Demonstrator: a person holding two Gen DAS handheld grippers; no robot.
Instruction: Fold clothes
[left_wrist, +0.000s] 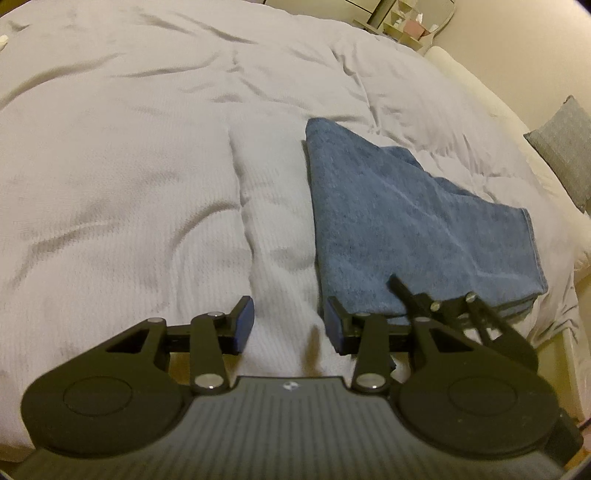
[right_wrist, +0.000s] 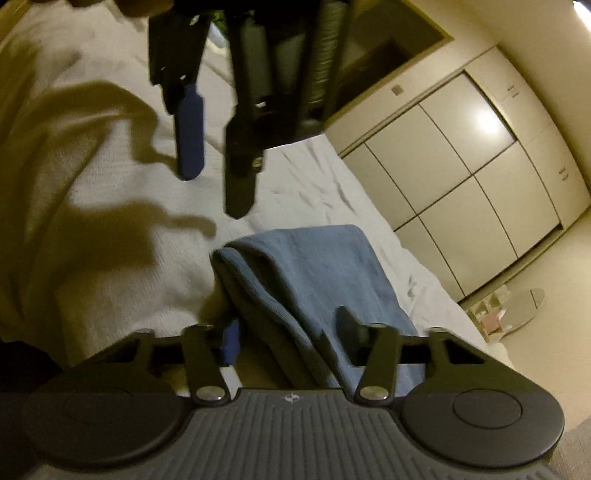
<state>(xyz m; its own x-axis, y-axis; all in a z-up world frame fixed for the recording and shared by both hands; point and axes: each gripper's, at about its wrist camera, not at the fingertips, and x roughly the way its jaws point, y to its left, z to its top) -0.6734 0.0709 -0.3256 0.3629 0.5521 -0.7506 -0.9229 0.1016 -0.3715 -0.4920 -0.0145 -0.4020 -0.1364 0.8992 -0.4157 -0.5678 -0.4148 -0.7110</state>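
A folded blue towel (left_wrist: 388, 221) lies on the white duvet (left_wrist: 129, 166) toward the bed's right side. My left gripper (left_wrist: 289, 325) hovers over bare duvet just left of the towel's near corner, its blue pads apart with nothing between them. The right wrist view shows the left gripper (right_wrist: 214, 192) hanging above the bedding past the towel (right_wrist: 314, 269). My right gripper (right_wrist: 291, 332) has the towel's thick near edge between its fingers, one finger at the side and one on top. The left wrist view shows the right gripper (left_wrist: 432, 295) at the towel's near right corner.
A grey cushion (left_wrist: 565, 147) rests at the bed's far right edge. Beyond the bed stands a shelf (left_wrist: 406, 22) with small items. White wardrobe doors (right_wrist: 461, 177) line the wall, and a round mirror (right_wrist: 524, 306) sits low beside them. The bed's edge (left_wrist: 565, 332) drops off right of the towel.
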